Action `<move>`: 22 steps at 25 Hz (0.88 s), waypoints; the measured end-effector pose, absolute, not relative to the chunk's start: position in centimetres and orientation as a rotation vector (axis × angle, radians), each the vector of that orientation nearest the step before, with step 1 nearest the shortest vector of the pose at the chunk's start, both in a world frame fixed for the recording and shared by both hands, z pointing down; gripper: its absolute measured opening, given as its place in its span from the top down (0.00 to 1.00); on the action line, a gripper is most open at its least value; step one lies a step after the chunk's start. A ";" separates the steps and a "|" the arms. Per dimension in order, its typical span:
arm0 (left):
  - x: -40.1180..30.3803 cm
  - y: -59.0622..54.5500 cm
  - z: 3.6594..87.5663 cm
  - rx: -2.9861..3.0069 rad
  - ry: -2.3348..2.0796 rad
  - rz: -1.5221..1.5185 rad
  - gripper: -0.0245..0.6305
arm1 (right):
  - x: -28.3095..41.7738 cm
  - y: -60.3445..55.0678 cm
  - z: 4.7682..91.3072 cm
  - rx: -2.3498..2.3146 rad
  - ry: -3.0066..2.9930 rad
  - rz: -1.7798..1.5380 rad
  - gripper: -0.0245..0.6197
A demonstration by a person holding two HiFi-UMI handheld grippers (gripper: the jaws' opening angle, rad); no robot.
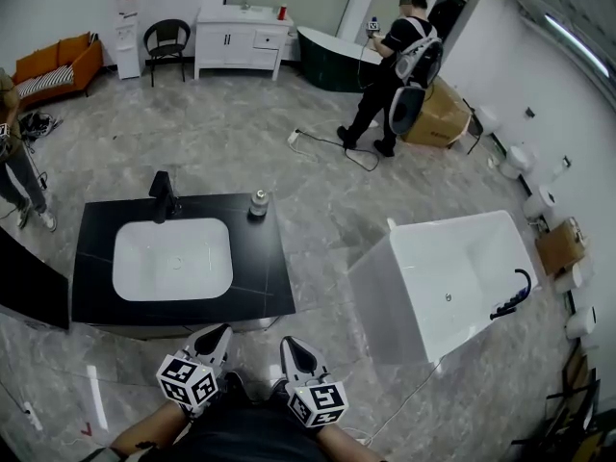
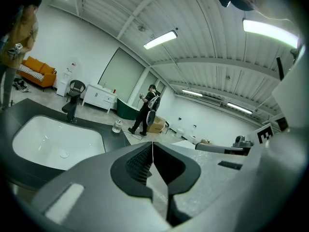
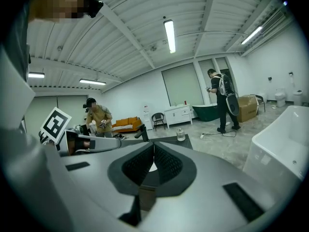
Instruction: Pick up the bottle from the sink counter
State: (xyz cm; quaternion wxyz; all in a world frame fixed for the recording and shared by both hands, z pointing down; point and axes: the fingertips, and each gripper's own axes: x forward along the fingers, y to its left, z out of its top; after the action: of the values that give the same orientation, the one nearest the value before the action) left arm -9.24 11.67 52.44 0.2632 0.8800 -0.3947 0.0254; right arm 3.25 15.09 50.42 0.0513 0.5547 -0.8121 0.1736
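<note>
Standing off to the side, I saw both grippers held low at the near edge of the bench (image 1: 260, 277), neither anywhere near the target. Left gripper (image 1: 218, 333): fingers (image 2: 137, 164) pressed fully together, nothing between them. Right gripper (image 1: 292, 345): fingers (image 3: 137, 166) also closed, empty.

The bottle (image 1: 258, 202) stood upright at the back right corner of the bench, just beside the back edge and well apart from the faucet (image 1: 162, 195) at the back left of the sink basin (image 1: 173, 258).

Risks as I judged them:
- Fingers would have to open before the approach. A closed tip arriving at the bottle would just shove it.
- The bottle was small and close to two edges. A push from the front could send it off the back edge, one from the left off the right edge.
- Reaching straight over the basin made for a long stretch from the near edge.

Room: the right edge of the bench looked like the better way in. Open floor there, but the white bathtub (image 1: 448, 221) narrowed that gap. A bare strip of bench ran along the right edge up to the bottle. The person in black (image 1: 399, 65) was far off.
</note>
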 end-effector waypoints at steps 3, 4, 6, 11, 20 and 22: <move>-9.6 10.8 52.7 2.371 -1.064 0.067 0.96 | 2.7 14.3 50.6 1.679 -2.468 0.536 0.95; -9.6 10.5 52.8 2.368 -1.062 0.070 0.96 | 2.6 14.0 50.7 1.678 -2.468 0.541 0.95; -9.5 10.1 53.2 2.367 -1.058 0.077 0.96 | 2.7 13.4 51.1 1.679 -2.467 0.554 0.95; -8.9 9.1 53.1 2.387 -1.058 0.099 0.96 | 3.2 11.3 51.4 1.690 -2.489 0.573 0.95; -7.7 3.8 51.7 2.396 -1.165 0.123 0.96 | 4.8 5.3 51.3 1.639 -2.582 0.611 0.95; -6.8 2.1 51.7 2.389 -1.169 0.128 0.96 | 5.9 3.5 51.4 1.641 -2.583 0.625 0.95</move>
State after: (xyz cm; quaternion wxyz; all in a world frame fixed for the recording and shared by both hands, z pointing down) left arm -6.79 2.14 51.69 0.2371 0.8717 -0.4264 0.0468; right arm 5.88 3.52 51.44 0.0093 0.5254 -0.8269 0.2002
